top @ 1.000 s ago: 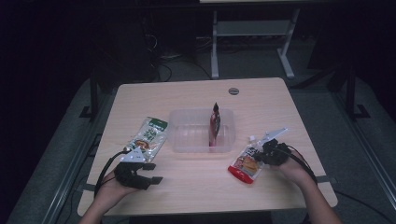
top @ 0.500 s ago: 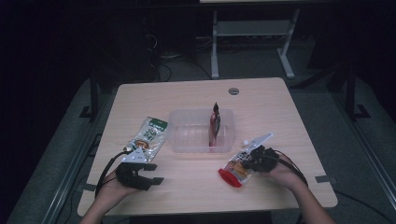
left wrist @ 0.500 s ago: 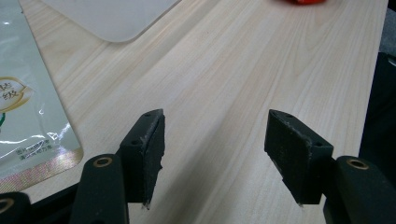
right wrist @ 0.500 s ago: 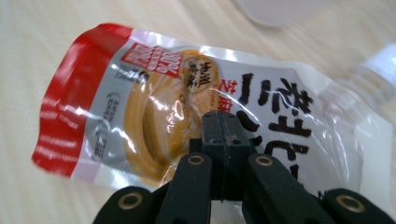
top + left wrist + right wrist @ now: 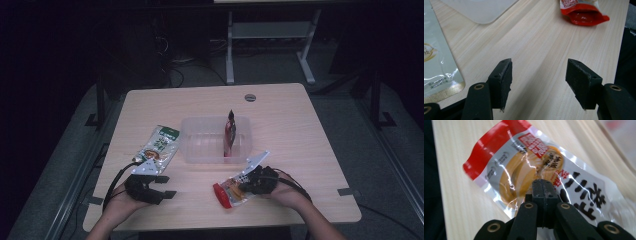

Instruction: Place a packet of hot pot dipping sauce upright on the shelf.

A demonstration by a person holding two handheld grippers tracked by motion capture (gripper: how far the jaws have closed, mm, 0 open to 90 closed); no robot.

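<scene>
Right tool (image 5: 543,195) pinching red-and-clear snack pouch (image 5: 534,170) by its edge, jaws pressed tight together on film. Pouch sits lower centre of high view (image 5: 230,190), red end pointing lower left, just off front of clear plastic tray (image 5: 200,150). Dark red packet (image 5: 230,131) standing upright inside tray. Left tool (image 5: 540,82) spread, nothing between jaws, parked on worktop (image 5: 290,125) lower left, near green pouch (image 5: 161,144).

Dim lab: lone wooden table (image 5: 300,130), cables on floor (image 5: 175,65).
</scene>
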